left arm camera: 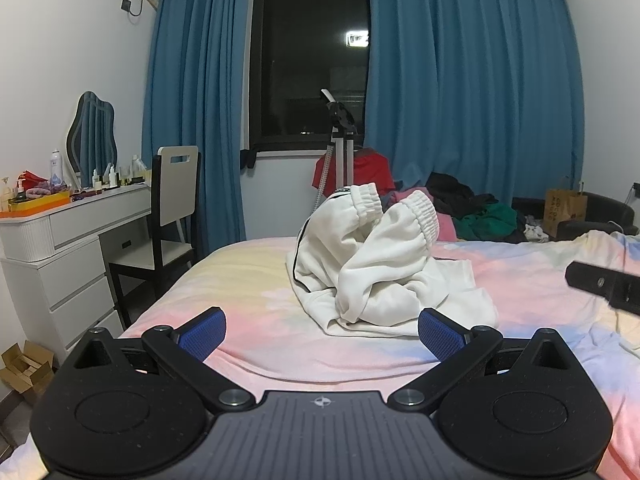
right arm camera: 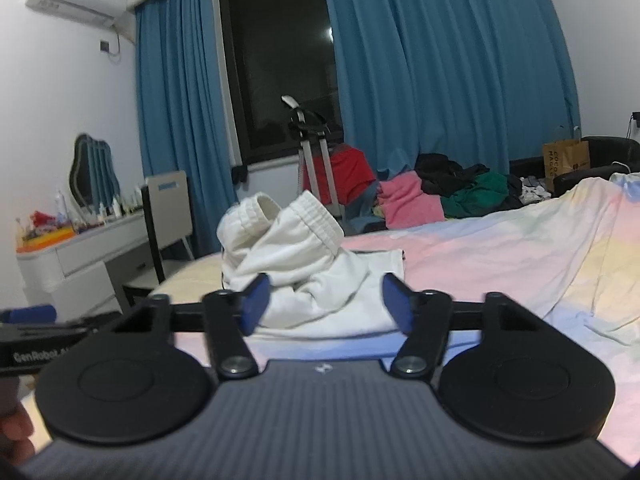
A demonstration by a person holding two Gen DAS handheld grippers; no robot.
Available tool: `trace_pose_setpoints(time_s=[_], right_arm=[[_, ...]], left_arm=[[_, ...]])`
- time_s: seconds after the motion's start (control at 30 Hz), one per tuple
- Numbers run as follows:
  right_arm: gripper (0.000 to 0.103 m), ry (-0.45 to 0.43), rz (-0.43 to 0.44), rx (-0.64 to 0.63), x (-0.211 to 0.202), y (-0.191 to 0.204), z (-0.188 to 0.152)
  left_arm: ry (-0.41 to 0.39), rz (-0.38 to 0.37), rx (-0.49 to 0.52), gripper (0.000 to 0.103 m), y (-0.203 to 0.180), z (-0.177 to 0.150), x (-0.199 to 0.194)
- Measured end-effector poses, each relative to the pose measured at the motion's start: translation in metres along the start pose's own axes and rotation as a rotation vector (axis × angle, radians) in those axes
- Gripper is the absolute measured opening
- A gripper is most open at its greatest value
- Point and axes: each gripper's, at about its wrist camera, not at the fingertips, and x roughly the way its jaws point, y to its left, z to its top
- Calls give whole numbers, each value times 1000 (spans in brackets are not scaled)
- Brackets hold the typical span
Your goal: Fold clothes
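Observation:
White sweatpants (left arm camera: 380, 264) lie crumpled in a heap on the pastel bedsheet (left arm camera: 248, 280), their two elastic cuffs sticking up. My left gripper (left arm camera: 322, 334) is open just short of the heap's near edge, with nothing between its blue pads (left arm camera: 204, 334). In the right wrist view the same sweatpants (right arm camera: 304, 256) sit straight ahead. My right gripper (right arm camera: 325, 304) stands with its jaws apart, the heap's near fold showing in the gap; the pads (right arm camera: 254, 304) do not press on the cloth. A part of the right gripper (left arm camera: 600, 284) shows at the left view's right edge.
A white dresser (left arm camera: 60, 240) with bottles and a mirror stands left of the bed, with a chair (left arm camera: 172, 216) beside it. Past the far edge lie a pile of clothes (right arm camera: 440, 192), a tripod (left arm camera: 340, 148) and a paper bag (left arm camera: 566, 210). Blue curtains frame a dark window.

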Motion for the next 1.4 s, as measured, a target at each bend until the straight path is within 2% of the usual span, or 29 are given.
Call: trace_pose_setpoints(time_s=[0.2, 0.33, 0.47, 0.53, 0.67, 0.83, 1.03, 1.13, 1.23, 1.27, 1.33, 1.4], right_arm=[[55, -83, -31, -1, -9, -2, 3], [55, -102, -40, 9, -13, -4, 8], [35, -65, -57, 68, -10, -14, 14], [26, -31, -66, 86, -6, -20, 15], [19, 11, -112, 120, 4, -33, 11], [19, 53, -151, 190, 20, -56, 3], [19, 126, -191, 233, 67, -82, -13], [19, 157, -192, 250, 89, -87, -22], [19, 182, -183, 270, 106, -92, -31], [19, 189, -182, 276, 109, -93, -34], [19, 199, -176, 295, 113, -97, -39], [19, 213, -170, 320, 117, -98, -41]], left_arm=[[10, -7, -5, 103, 0, -4, 3], [25, -21, 1, 103, -3, -8, 12], [49, -38, 17, 103, -11, -10, 33], [62, -76, 41, 103, -21, -6, 51], [39, -121, 161, 103, -55, 9, 91], [-17, -159, 267, 101, -103, 39, 171], [-97, -87, 437, 101, -160, 81, 274], [-55, -44, 483, 101, -178, 93, 323], [50, -67, 493, 92, -185, 96, 356], [63, -80, 503, 89, -187, 95, 360], [80, -106, 528, 76, -190, 93, 363], [85, -112, 516, 56, -187, 91, 355]])
